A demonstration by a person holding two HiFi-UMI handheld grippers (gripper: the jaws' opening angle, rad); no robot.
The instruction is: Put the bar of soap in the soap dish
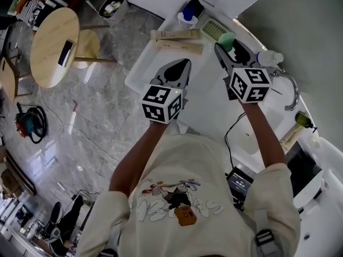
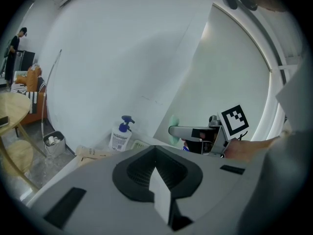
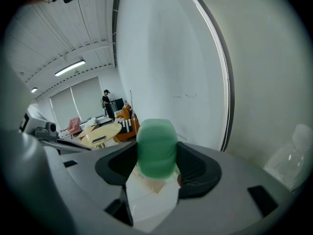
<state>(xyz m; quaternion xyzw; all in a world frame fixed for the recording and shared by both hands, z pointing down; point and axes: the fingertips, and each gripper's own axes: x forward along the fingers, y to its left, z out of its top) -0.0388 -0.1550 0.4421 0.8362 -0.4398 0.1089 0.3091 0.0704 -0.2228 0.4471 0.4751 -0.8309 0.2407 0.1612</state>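
A pale green bar of soap [image 3: 156, 148] is clamped between the jaws of my right gripper [image 3: 156, 161], held up in front of the mirror wall. In the head view the soap [image 1: 226, 40] hangs just right of the green ribbed soap dish [image 1: 214, 29] at the back of the white counter [image 1: 161, 58]. My left gripper [image 1: 178, 71] is shut and empty, over the counter, left of the right one and nearer to me. From the left gripper view, its jaws [image 2: 155, 169] are shut, and the soap [image 2: 174, 129] and the dish [image 2: 139, 144] lie ahead.
A blue-capped pump bottle [image 1: 189, 13] stands behind the dish, and two long beige boxes [image 1: 177, 35] lie to its left. A chrome faucet [image 1: 289, 87] and a sink are at the right. A round wooden table [image 1: 53, 44] and a bin [image 1: 112, 7] stand on the floor to the left.
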